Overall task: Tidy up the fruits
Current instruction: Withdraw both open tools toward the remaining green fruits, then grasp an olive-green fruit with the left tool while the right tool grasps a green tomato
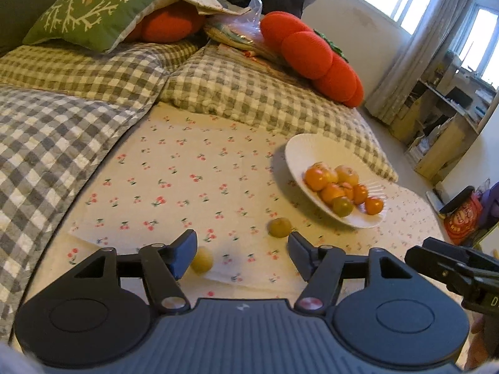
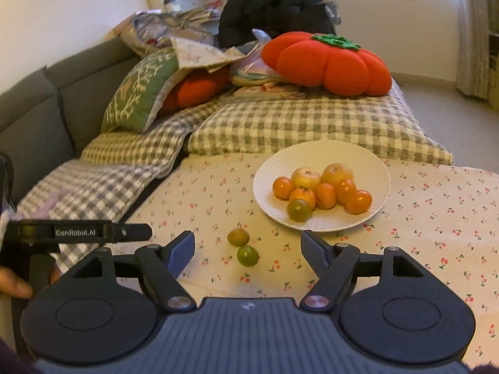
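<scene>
A white plate (image 1: pixel 299 152) (image 2: pixel 271 171) on the cherry-print cloth holds several orange fruits (image 2: pixel 324 194), two pale apples (image 2: pixel 307 177) and one green fruit (image 2: pixel 298 209). Two loose greenish fruits lie on the cloth in front of the plate: one (image 1: pixel 279 227) (image 2: pixel 238 236) nearer the plate, the other (image 1: pixel 202 259) (image 2: pixel 247 255) closer to me. My left gripper (image 1: pixel 241 249) is open and empty, with the closer fruit beside its left finger. My right gripper (image 2: pixel 248 246) is open and empty, with both loose fruits between its fingers. The left gripper also shows in the right wrist view (image 2: pixel 124 232).
Checked cushions (image 2: pixel 312 127) and a checked blanket (image 1: pixel 46 143) border the cloth at the back and left. Orange pumpkin-shaped pillows (image 2: pixel 327 62) and a green pillow (image 1: pixel 96 6) lie behind. The right gripper (image 1: pixel 449 265) shows at the right edge of the left wrist view.
</scene>
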`<state>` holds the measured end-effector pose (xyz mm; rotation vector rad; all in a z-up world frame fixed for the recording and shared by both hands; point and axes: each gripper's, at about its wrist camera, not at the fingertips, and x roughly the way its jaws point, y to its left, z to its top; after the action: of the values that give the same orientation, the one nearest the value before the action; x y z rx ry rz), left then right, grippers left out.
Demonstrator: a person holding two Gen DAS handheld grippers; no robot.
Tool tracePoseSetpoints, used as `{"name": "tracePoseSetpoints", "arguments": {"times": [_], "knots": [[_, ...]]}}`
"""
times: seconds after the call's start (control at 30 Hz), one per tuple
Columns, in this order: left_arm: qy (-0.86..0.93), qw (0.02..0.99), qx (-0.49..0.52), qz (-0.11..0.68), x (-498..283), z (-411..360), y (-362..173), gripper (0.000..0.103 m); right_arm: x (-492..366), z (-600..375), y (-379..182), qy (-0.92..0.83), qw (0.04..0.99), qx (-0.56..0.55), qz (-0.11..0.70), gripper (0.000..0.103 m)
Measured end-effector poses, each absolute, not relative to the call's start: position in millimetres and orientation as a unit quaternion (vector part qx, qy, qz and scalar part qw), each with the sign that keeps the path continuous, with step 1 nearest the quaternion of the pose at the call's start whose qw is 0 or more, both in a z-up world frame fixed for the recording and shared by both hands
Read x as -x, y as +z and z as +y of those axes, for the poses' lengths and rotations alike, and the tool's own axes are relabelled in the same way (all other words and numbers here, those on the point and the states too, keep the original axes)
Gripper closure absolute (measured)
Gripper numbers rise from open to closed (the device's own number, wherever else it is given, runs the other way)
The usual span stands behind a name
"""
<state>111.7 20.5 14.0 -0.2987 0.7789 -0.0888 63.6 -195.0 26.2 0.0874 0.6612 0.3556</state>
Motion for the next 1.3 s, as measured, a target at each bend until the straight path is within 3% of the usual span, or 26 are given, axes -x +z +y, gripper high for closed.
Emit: {"name": "tracePoseSetpoints", "arguments": {"times": [0.5,1.03,1.13,1.27,1.3], "knots": [[-0.071,0.876,0.124,0.461,-106.2,-0.2,-33.0,0.046,-72.4,-182.2,-5.3,0.147,0.915,0.008,0.376,0.027],[-0.047,0.873,0.108,0.474,-111.5,-7.3,-52.3,0.047,-80.9,-166.2,-22.8,0.137,0.907,0.061,0.394,0.027],[-0.042,0.876,0.1,0.469,-111.8,-7.9,-52.6,0.058,-84.1,-165.2,-25.7,0.13,0.908,0.065,0.392,0.027],[-0.051,0.875,0.112,0.468,-113.2,-6.2,-52.7,0.084,-90.7,-163.5,-32.2,0.116,0.91,0.077,0.391,0.027],[-0.054,0.874,0.116,0.468,-113.3,-6.3,-52.5,0.085,-92.9,-163.6,-34.1,0.113,0.91,0.078,0.392,0.027]]}}
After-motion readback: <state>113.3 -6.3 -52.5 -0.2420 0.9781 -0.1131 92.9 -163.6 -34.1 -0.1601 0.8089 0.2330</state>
